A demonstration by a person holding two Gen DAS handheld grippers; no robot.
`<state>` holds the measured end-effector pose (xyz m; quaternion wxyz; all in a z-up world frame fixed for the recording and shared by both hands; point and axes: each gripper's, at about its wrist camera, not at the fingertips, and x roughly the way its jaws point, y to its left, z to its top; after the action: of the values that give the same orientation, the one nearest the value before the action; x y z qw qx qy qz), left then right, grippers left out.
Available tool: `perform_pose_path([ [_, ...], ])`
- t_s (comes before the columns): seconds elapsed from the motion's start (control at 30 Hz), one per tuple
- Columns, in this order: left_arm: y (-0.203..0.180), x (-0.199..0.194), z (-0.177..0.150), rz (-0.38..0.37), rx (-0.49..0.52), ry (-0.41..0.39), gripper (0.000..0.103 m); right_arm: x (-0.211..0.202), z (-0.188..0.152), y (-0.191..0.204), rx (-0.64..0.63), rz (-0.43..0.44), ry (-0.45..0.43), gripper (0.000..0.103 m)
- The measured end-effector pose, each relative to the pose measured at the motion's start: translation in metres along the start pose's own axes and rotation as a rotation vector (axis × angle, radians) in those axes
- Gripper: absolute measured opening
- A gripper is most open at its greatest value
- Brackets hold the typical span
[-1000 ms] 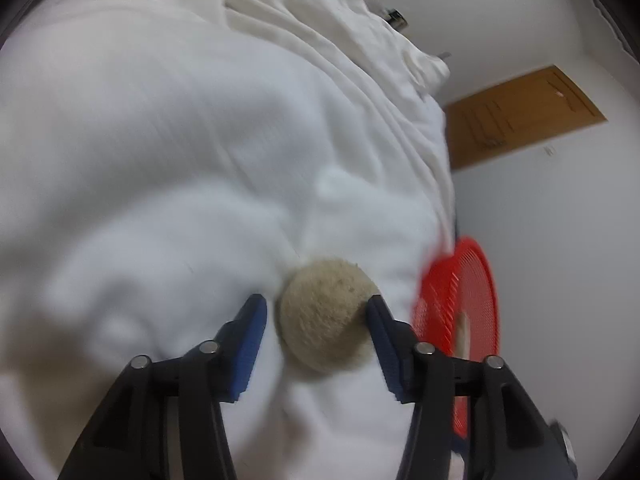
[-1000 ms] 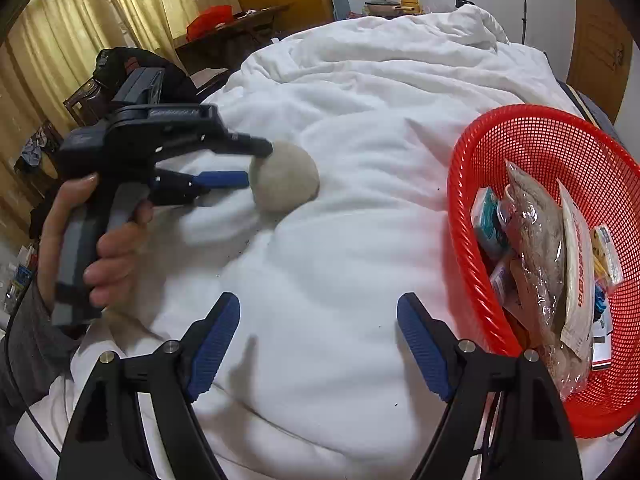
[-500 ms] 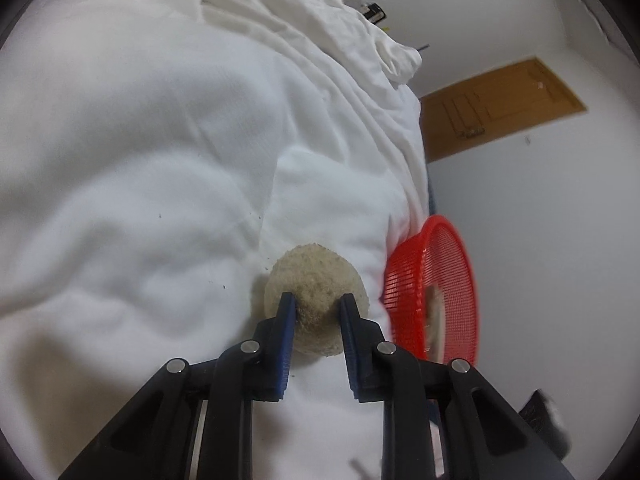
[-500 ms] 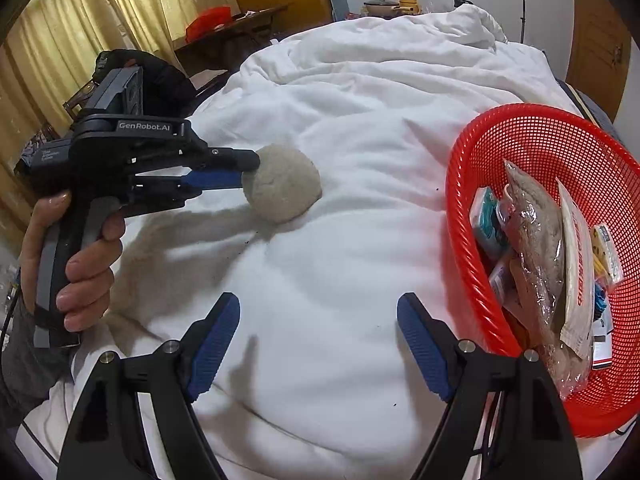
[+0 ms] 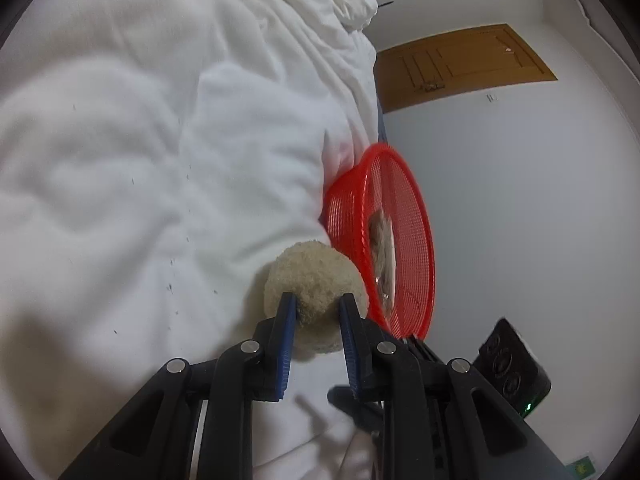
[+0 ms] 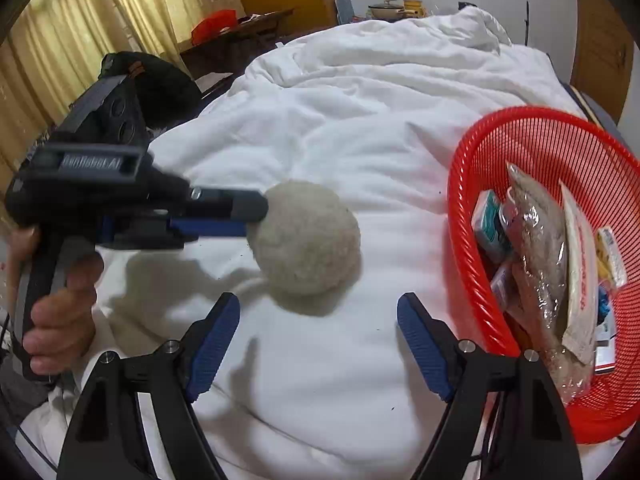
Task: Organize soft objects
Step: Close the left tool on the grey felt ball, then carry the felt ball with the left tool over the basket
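A round beige fuzzy ball (image 5: pixel 316 280) (image 6: pixel 308 236) is pinched between the blue pads of my left gripper (image 5: pixel 316 300) (image 6: pixel 256 216), shut on it and carrying it just above the white duvet (image 6: pixel 360 120). Its shadow falls on the cloth below. A red mesh basket (image 6: pixel 560 136) (image 5: pixel 348 208) lies to the right of the ball, holding several wrapped packets (image 6: pixel 536 248). My right gripper (image 6: pixel 318 316) hangs open over the duvet in front of the ball, nothing between its fingers.
A person's hand (image 6: pixel 60 312) grips the left tool's handle. The rumpled duvet covers the whole bed. Yellow curtains (image 6: pixel 80 20), a desk (image 6: pixel 240 28) and pots (image 6: pixel 388 8) stand beyond it. A wooden door (image 5: pixel 464 64) is set in the white wall.
The left gripper's jaws closed on the fuzzy ball, then lifted it off the duvet and carried it towards the red basket. The right gripper stayed still and open.
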<state>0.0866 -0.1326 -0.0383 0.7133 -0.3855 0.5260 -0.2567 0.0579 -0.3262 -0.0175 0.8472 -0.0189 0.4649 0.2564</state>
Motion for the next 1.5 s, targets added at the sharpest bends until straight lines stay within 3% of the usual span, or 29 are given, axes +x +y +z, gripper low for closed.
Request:
perform_pose_path([
  [0.17,0.006,0.008,-0.006,-0.019,-0.013,0.047,0.022,0.01,0.0,-0.012,0.044,0.056,0.018,0.08],
  [0.43,0.009,0.016,-0.003,-0.029,-0.026,0.059,0.022,0.025,0.017,-0.007,-0.013,0.017,0.021,0.08],
  [0.47,0.01,0.017,-0.003,-0.032,-0.031,0.061,0.022,0.029,0.017,-0.006,-0.021,0.023,0.021,0.075],
  [0.5,0.011,0.017,-0.003,-0.033,-0.035,0.061,0.022,0.03,0.017,-0.006,-0.022,0.04,0.023,0.059],
  [0.53,0.011,0.018,-0.003,-0.026,-0.037,0.058,0.022,0.031,0.016,-0.005,-0.023,0.068,0.025,0.056],
  [0.83,0.007,0.019,-0.004,-0.013,-0.024,0.055,0.022,0.011,0.009,0.006,-0.049,0.012,-0.027,0.049],
  [1.0,-0.028,0.014,-0.01,-0.006,0.05,0.049,0.022,-0.027,0.01,0.007,-0.066,-0.054,-0.085,0.049],
  [1.17,-0.088,0.02,-0.014,0.016,0.149,0.046,0.022,-0.08,0.018,-0.028,-0.032,-0.072,-0.135,0.049],
  [1.33,-0.156,0.062,-0.016,0.064,0.243,0.067,0.022,-0.118,0.011,-0.084,0.056,-0.128,-0.16,0.049],
  [1.5,-0.201,0.13,-0.024,0.121,0.287,0.144,0.022,-0.124,-0.005,-0.147,0.18,-0.154,-0.103,0.05],
])
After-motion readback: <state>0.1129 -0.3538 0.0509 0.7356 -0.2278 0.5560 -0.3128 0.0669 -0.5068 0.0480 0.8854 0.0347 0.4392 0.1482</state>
